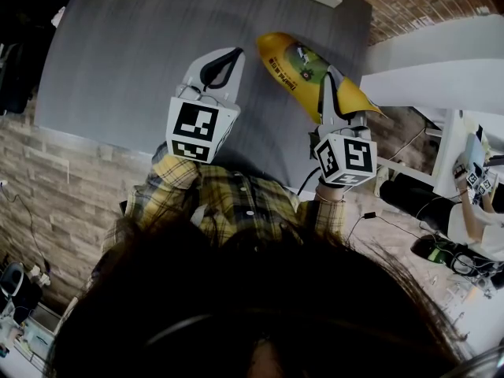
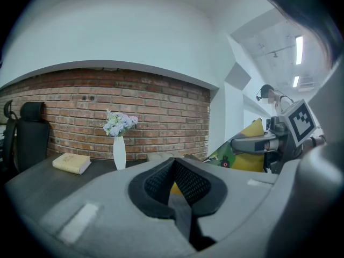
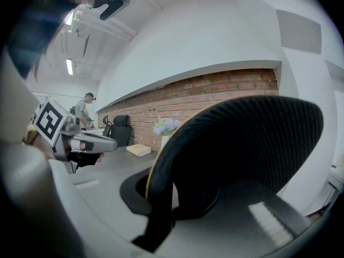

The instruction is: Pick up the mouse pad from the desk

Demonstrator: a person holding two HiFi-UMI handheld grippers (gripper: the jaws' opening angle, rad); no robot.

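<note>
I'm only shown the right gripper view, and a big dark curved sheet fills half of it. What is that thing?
Observer: It's the mouse pad. You're looking at its black underside. The head view shows the top, which is yellow with a printed picture.
Operator: Is it lying flat on the desk?
Observer: No. The left gripper view shows it tilted up on edge above the grey desk, with the right gripper shut on one end.
Operator: And the other gripper, is it helping?
Observer: No. The left gripper has its jaws together in its own view and grips nothing.
</note>
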